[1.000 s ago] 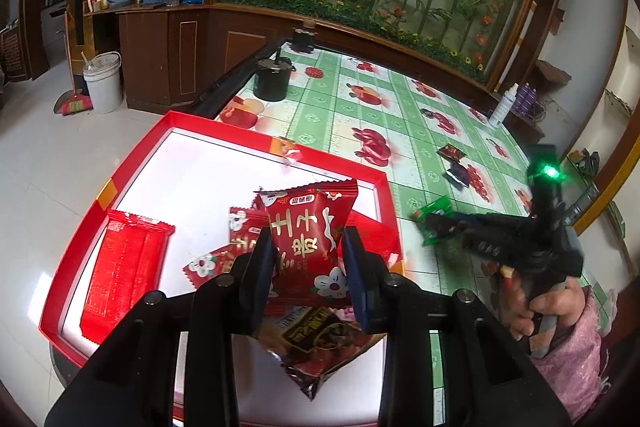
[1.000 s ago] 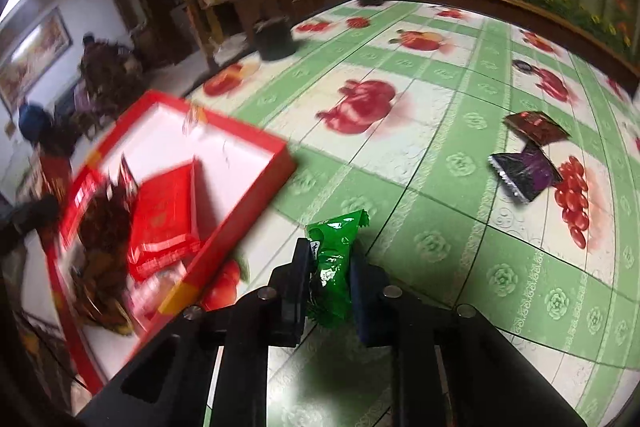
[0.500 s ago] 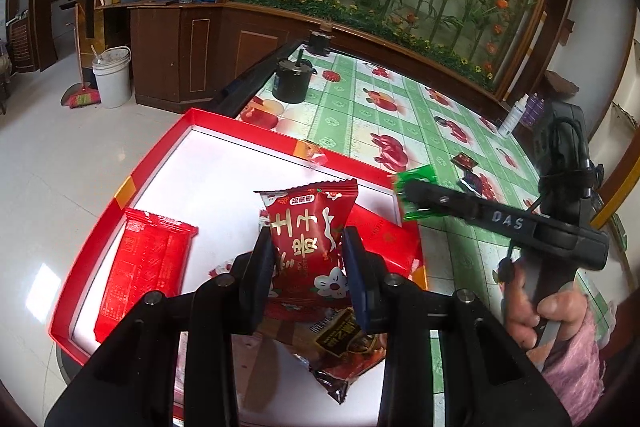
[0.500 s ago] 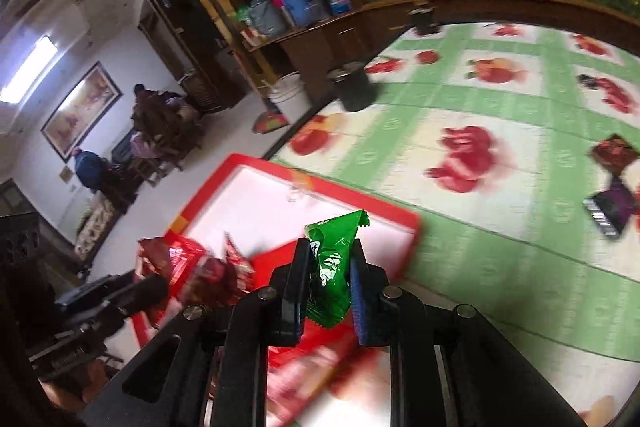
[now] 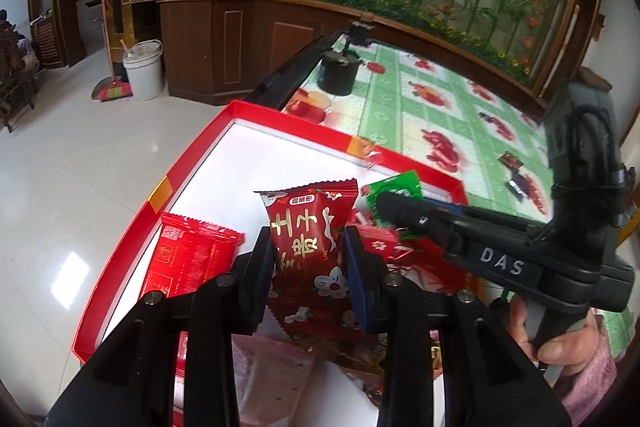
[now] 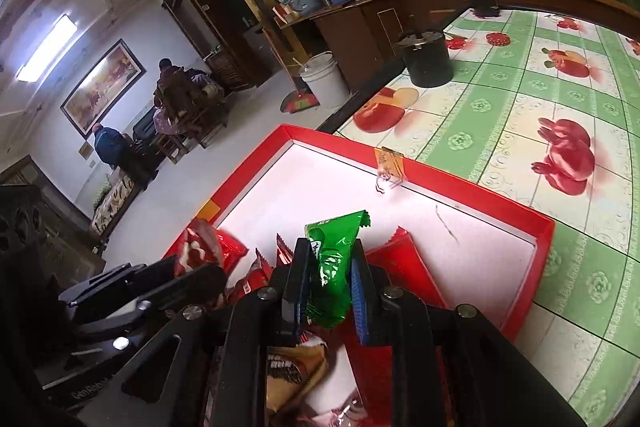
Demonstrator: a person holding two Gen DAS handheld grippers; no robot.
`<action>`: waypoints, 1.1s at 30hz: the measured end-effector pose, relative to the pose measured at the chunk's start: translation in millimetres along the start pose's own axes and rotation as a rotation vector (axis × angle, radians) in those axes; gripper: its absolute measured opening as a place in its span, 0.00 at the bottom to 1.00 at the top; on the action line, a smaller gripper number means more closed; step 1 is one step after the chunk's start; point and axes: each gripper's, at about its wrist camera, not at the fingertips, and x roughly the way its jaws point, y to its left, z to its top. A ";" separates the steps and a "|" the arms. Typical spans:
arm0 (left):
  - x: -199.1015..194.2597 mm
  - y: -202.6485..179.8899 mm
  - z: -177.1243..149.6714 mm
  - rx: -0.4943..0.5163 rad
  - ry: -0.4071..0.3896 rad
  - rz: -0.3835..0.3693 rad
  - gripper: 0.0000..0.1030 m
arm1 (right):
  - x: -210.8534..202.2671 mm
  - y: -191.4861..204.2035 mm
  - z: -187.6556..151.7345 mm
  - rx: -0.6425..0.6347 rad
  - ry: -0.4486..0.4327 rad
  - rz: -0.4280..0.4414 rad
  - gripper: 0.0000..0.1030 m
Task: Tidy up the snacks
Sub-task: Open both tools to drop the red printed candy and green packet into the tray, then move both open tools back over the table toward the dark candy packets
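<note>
One desk (image 6: 520, 95), covered in a green-and-white check with red fruit prints, fills the right half of both views. On its near left corner sits one red box (image 6: 472, 191) with a white floor, taking up the frame centre. One black pot (image 6: 426, 61) stands on the desk at upper centre.

Inside the box, one flat red packet (image 5: 188, 259) lies at lower left of the left wrist view, with several more red and brown wrappers heaped under the fingers; their count cannot be told. Two small dark packets (image 5: 516, 173) lie on the desk at right.

The left gripper (image 5: 308, 259) has its fingers closed narrowly on one red snack packet (image 5: 310, 231), upright, with gold characters and white flowers. The right gripper (image 6: 328, 279) pinches one crinkled green snack packet (image 6: 332, 259) above the box.
</note>
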 end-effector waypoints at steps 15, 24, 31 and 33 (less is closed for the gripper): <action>-6.3 -8.7 6.8 -0.004 -0.016 0.121 0.62 | -50.0 -40.5 15.1 0.099 -0.168 -0.060 0.62; -18.7 -62.7 18.7 0.136 -0.059 0.106 0.72 | -112.0 -130.8 20.6 0.268 -0.245 -0.166 0.62; -20.1 -134.3 30.6 0.280 -0.063 0.037 0.73 | -192.6 -230.7 3.1 0.477 -0.327 -0.328 0.63; -13.0 -161.2 35.1 0.335 -0.059 0.024 0.73 | -214.0 -257.9 -5.1 0.546 -0.339 -0.371 0.64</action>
